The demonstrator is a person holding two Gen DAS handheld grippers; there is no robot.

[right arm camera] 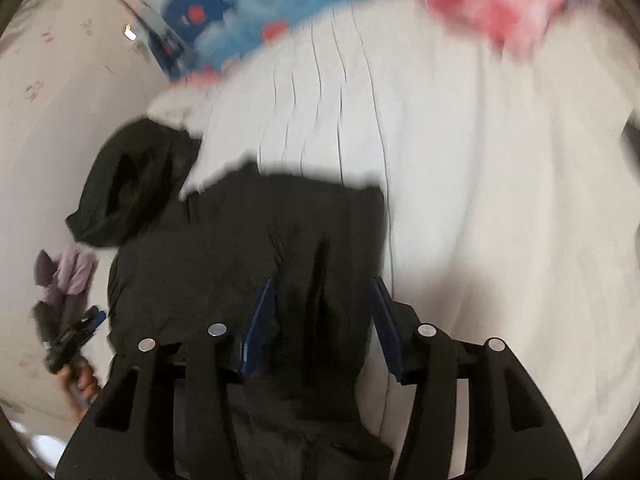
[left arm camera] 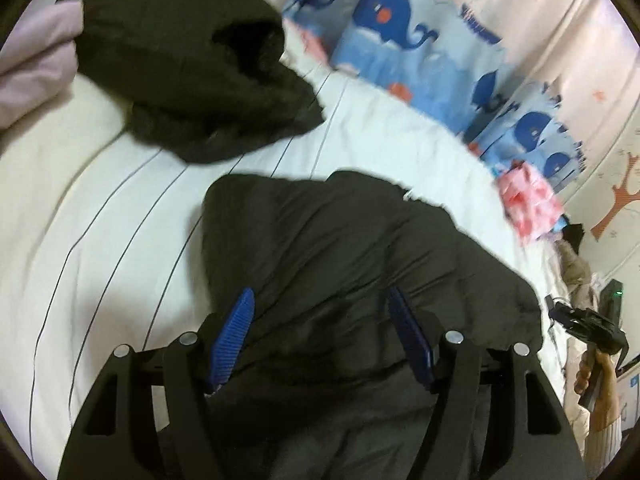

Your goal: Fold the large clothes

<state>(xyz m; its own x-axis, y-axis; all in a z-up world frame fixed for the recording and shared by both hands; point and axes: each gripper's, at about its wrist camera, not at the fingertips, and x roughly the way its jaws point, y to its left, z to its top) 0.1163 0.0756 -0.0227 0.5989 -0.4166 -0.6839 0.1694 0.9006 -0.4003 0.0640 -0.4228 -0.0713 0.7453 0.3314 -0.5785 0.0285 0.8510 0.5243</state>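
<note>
A large dark padded garment [left arm camera: 352, 248] lies on the white striped bed sheet [left arm camera: 120, 208]. It also shows in the right wrist view [right arm camera: 224, 256]. My left gripper [left arm camera: 322, 300] is open above the garment's near part, its blue pads apart and holding nothing. My right gripper [right arm camera: 322, 288] is open over the garment's right edge, also holding nothing. A second dark bundle [left arm camera: 188, 68], possibly the garment's hood or another dark piece, lies farther back on the bed; it shows in the right wrist view [right arm camera: 128, 188] at the left.
A blue whale-print quilt [left arm camera: 400, 36] and a pink-red patterned cloth [left arm camera: 528, 204] lie along the bed's far side. A lilac cloth [left arm camera: 36, 64] lies at far left. The other hand-held gripper [left arm camera: 592, 324] shows at the right edge.
</note>
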